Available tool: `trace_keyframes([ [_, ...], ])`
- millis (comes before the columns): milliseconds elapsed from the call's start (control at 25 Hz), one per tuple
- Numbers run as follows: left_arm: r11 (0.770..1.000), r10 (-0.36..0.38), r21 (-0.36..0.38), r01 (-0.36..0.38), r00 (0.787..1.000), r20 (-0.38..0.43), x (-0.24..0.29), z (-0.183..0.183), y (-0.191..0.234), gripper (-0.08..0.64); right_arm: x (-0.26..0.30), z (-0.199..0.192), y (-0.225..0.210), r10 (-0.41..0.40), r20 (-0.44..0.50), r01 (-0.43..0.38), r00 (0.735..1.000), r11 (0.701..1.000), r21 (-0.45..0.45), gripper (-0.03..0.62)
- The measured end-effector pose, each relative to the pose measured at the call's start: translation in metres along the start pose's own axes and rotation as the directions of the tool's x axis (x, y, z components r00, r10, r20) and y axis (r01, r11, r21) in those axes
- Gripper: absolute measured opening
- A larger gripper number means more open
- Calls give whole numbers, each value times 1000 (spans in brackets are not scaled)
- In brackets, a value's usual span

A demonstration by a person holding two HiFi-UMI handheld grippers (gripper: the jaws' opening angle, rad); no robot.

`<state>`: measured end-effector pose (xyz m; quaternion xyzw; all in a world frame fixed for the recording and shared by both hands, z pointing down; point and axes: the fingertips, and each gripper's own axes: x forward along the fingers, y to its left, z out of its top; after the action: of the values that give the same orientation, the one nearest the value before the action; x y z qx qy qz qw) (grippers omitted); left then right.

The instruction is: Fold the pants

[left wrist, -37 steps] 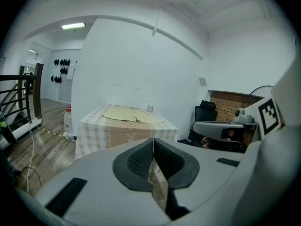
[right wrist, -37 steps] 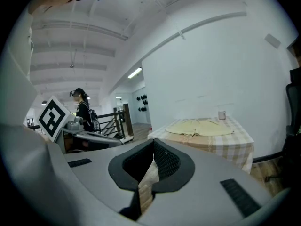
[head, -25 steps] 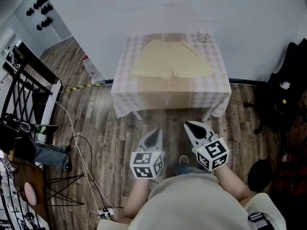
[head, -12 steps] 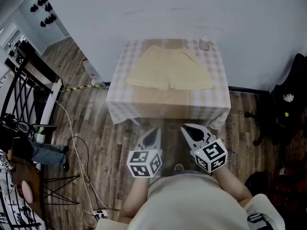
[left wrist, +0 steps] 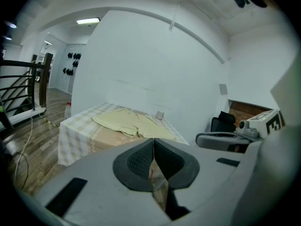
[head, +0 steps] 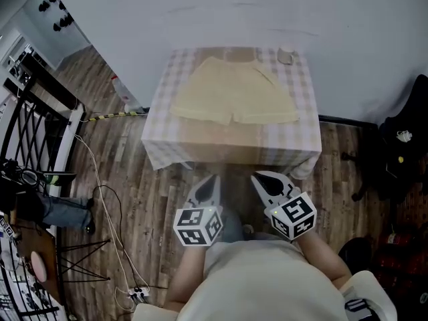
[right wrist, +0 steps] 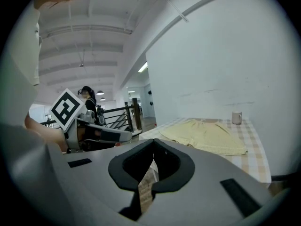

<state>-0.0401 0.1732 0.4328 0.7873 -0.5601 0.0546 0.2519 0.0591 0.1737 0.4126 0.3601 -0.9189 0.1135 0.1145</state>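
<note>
Nearest the camera is the person's pale shirt (head: 267, 283), with both grippers held out in front of it over the wood floor (head: 134, 172); the left gripper (head: 212, 179) has its jaws pressed together on nothing, and the right gripper (head: 262, 176), just beside it, likewise has its jaws together on nothing; each carries a marker cube (head: 197, 225) with black-and-white square patterns, the only print that can be made out, and it is not lettering; a strip of floor lies between the gripper tips and the near edge of the table (head: 297, 136), whose checked cloth hangs down over its front; the pants (head: 234, 95), pale yellow and short-legged, lie spread flat on the tabletop with the waistband toward the wall and the legs toward the person; a small cup (head: 286, 56) stands at the far right corner of the table, apart from the pants; to the left, thin cables (head: 100, 192) trail across the floor beside a black railing (head: 33, 112); to the right sits a dark chair (head: 401, 132); behind the table is the white wall (head: 267, 12).
</note>
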Motion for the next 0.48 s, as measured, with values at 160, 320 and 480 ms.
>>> trace_keyframes([
  [160, 1000, 4, -5, -4, 1000, -6, 13, 3, 7, 6, 7, -2, -12, -19, -7, 19, 1000, 1000, 13, 0],
  [320, 1000, 6, 9, -6, 1000, -10, 30, 10, 20, 6, 22, 2, -27, -48, -7, 48, 999, 998, 31, 0],
  [480, 1000, 24, 17, -24, 1000, -5, 51, 22, 46, 6, 49, 9, -37, -51, -14, 52, 999, 998, 24, 0],
])
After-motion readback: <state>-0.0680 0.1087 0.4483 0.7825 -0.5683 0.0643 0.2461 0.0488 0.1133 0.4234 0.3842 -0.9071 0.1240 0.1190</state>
